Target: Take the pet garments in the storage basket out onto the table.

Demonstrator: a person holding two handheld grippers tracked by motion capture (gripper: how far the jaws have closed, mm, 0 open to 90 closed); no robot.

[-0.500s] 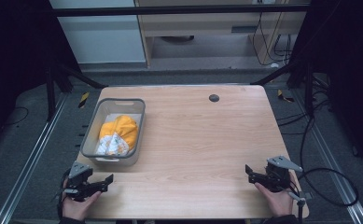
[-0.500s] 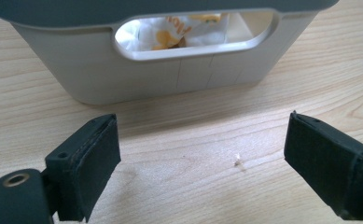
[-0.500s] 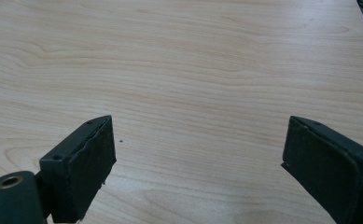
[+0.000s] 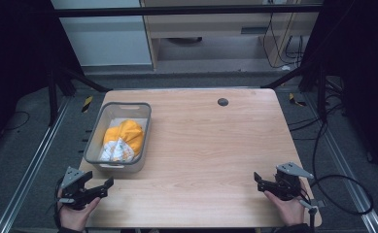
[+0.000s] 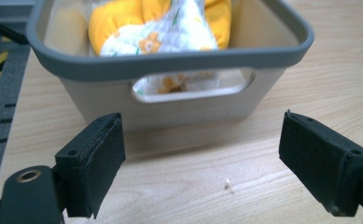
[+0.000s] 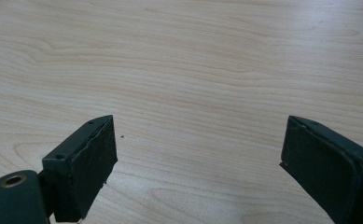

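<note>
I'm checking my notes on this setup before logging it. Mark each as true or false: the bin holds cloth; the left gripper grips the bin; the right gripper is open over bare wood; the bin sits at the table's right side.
1. The grey bin holds yellow cloth: true.
2. The left gripper grips the bin: false; its jaws stand open, short of it.
3. The right gripper is open over the bare table: true.
4. The bin sits at the right side: false; it sits at the left.

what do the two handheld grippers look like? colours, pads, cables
Both the left gripper and right gripper are black, with flat rectangular jaw pads and a grey three-cornered plate on top. A black cable trails from the right one.
</note>
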